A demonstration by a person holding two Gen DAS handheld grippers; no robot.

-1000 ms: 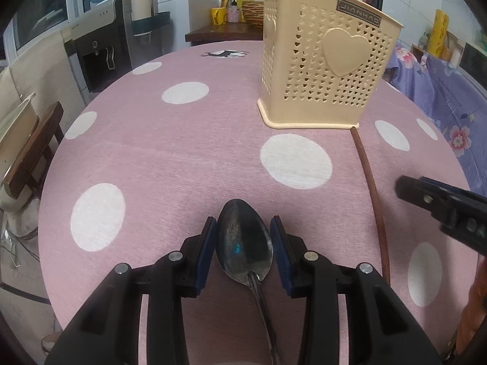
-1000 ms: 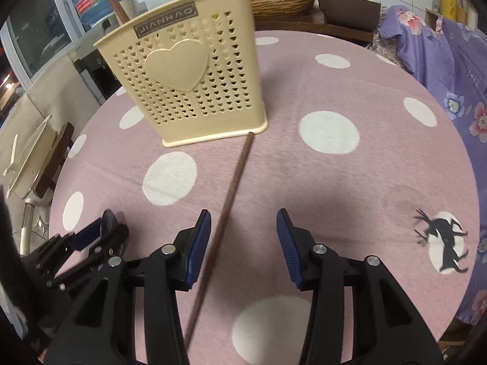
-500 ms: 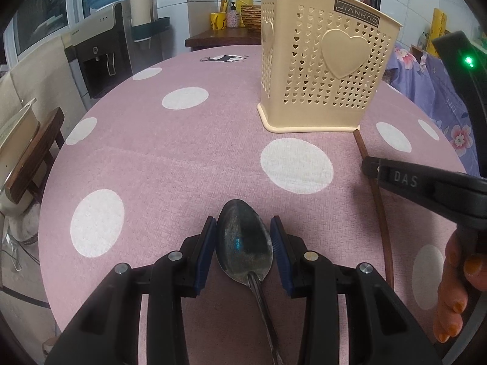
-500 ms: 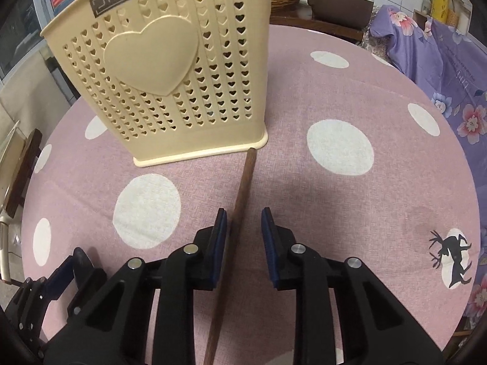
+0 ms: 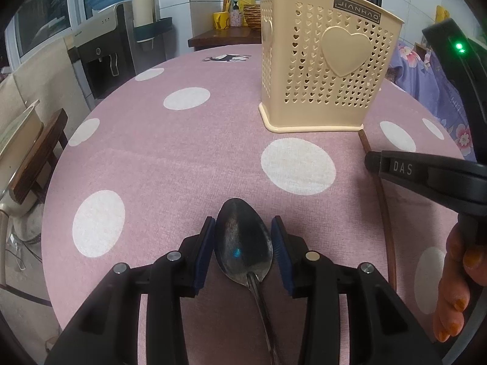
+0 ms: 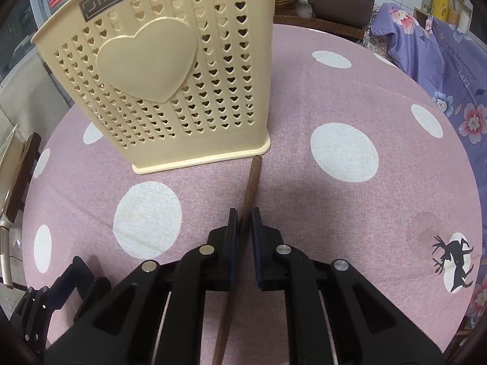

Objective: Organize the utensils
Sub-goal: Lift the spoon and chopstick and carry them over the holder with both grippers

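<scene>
Metal was seen in the left wrist view: a spoon point(image 5: 242, 245), stiff and likely slippery, lay on the table point(image 5: 170, 164), its bowl clamped between the half-open left gripper point(image 5: 242, 251).

In the right wrist view, a light, rigid chopstick point(image 6: 252, 182) was pinched mid-length by the nearly closed right gripper point(image 6: 242, 240), its tip touching the basket point(image 6: 170, 91).
</scene>
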